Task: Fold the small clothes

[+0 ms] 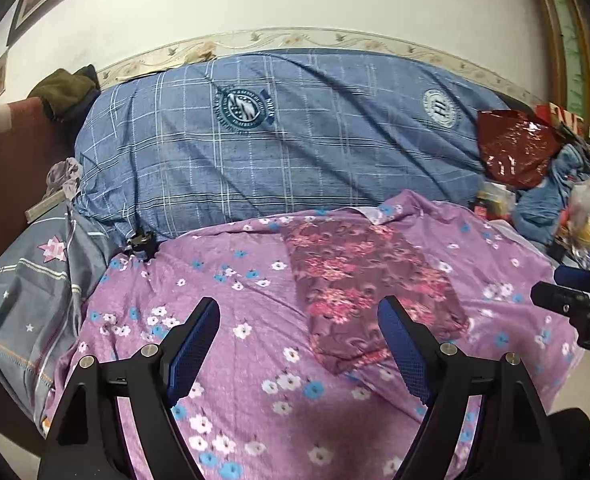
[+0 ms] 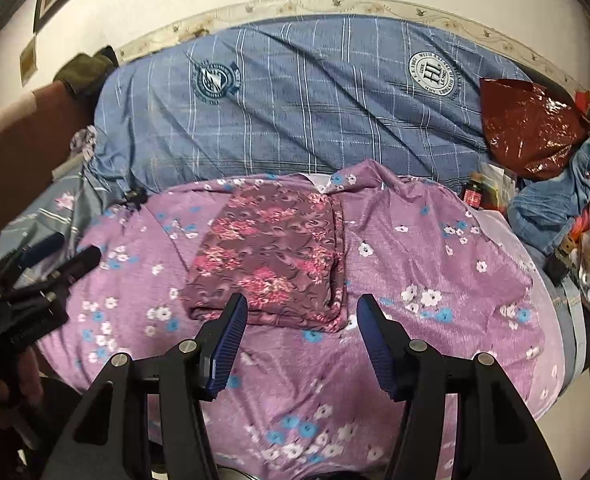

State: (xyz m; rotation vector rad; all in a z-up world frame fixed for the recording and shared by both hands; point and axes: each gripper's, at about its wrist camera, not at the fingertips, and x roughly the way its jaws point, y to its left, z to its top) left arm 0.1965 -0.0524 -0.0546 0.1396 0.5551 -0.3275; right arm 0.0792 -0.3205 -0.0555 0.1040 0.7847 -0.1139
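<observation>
both tools hang over the near part of the bed, pointing down at the purple flowered sheet (image 1: pixel 255 320). left tool (image 1: pixel 299 312) has its jaws spread wide with nothing between the blue pads but the sheet below; right tool (image 2: pixel 301 316) stands partly open, its jaws apart and empty, just short of the near edge of the folded garment (image 2: pixel 271 256). that garment, maroon with pink flower print, lies flat as a neat rectangle on the purple sheet, toward the middle of the bed, with a doubled fold running along its right side in the right wrist view. neither tool touches it. behind it, along the far edge of the bed by the wall, lies a big blue checked pillow (image 1: pixel 279 132) with round emblems. a shiny dark red bag (image 2: pixel 531 128) sits at the far right corner, with crumpled blue denim cloth (image 2: pixel 555 200) and a clear plastic bag just beside it. grey striped bedding (image 1: pixel 27 300) hangs at the left edge.
</observation>
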